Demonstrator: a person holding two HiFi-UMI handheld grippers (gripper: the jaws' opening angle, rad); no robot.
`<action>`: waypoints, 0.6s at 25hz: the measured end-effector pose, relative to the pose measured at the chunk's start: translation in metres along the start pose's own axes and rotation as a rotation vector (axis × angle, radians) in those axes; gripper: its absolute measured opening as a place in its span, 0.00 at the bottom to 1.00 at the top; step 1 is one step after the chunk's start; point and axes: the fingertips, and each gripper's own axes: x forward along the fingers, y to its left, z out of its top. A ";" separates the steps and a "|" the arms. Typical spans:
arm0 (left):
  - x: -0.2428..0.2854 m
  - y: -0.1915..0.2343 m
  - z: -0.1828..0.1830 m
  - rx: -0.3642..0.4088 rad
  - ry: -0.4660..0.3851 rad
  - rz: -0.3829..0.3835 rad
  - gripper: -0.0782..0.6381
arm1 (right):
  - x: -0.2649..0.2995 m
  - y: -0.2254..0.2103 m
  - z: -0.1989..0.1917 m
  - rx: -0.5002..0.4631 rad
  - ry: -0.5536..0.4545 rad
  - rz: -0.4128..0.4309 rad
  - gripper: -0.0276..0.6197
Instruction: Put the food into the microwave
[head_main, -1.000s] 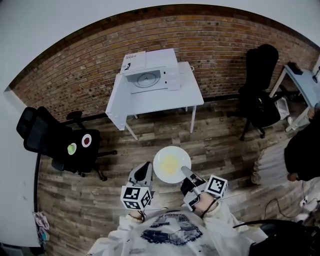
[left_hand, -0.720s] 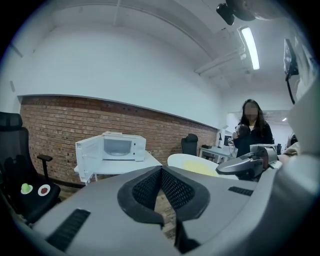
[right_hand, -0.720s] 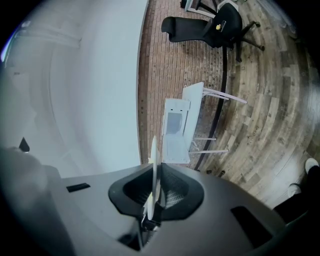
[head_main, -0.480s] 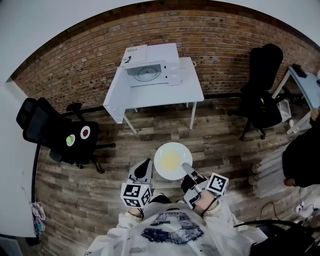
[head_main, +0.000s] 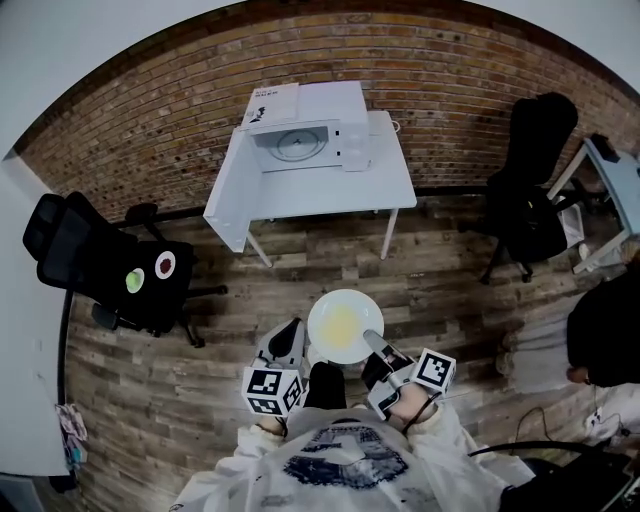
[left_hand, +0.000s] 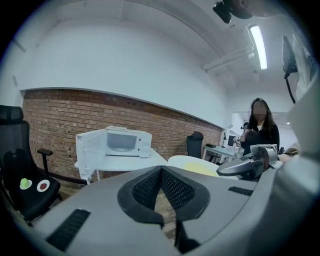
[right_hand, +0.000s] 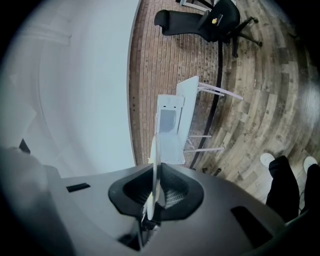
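Over plank floor (head_main: 250, 300): right gripper (head_main: 372, 343) clamps round white plate (head_main: 345, 325).

Head view steeply down; both gripper views forward; distant microwave (head_main: 305, 140) common to all.

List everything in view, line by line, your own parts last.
microwave: one, white, door open, on the table
table: one, white, by the brick wall
left chair: one, black, far left
right chair: one, black, far right
round items: two, one red, one green, on the left chair
plate: one, white, holding yellow food
bystander: one, dark clothes, right edge
left gripper: one, grey, jaws shut, empty
right gripper: one, grey, jaws shut on the plate
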 end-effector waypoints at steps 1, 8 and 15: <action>0.009 0.006 0.002 -0.001 -0.002 -0.005 0.12 | 0.007 -0.001 0.006 -0.004 -0.008 -0.007 0.09; 0.077 0.076 0.032 -0.005 -0.018 -0.030 0.12 | 0.093 0.005 0.045 -0.014 -0.050 -0.023 0.09; 0.133 0.146 0.079 0.016 -0.032 -0.051 0.12 | 0.185 0.021 0.069 -0.018 -0.067 -0.027 0.09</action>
